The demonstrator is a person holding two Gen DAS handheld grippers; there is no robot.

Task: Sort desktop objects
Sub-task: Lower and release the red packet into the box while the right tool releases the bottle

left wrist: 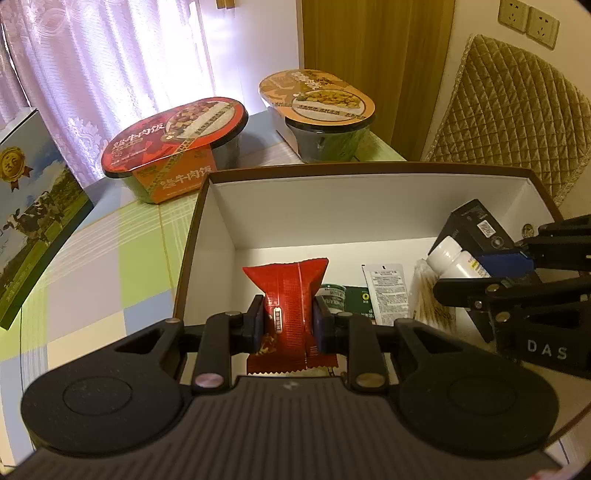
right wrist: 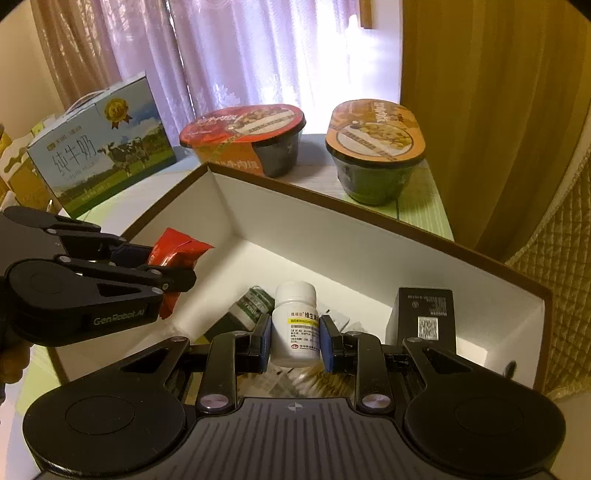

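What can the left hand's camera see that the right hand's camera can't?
Only the left wrist view shows the beige wall sockets and the white printed sachet.

Only the right wrist view shows the white pill bottle's front label and the blue milk carton's whole front.

Both show the white cardboard box, the red snack packet and two covered meal bowls.

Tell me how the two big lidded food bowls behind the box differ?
The red-lidded bowl has a rounder lid and an orange sleeve down its front; the orange-lidded bowl is a longer oval with bare dark sides. The red one stands nearer the milk carton. Both stand upright, sealed.
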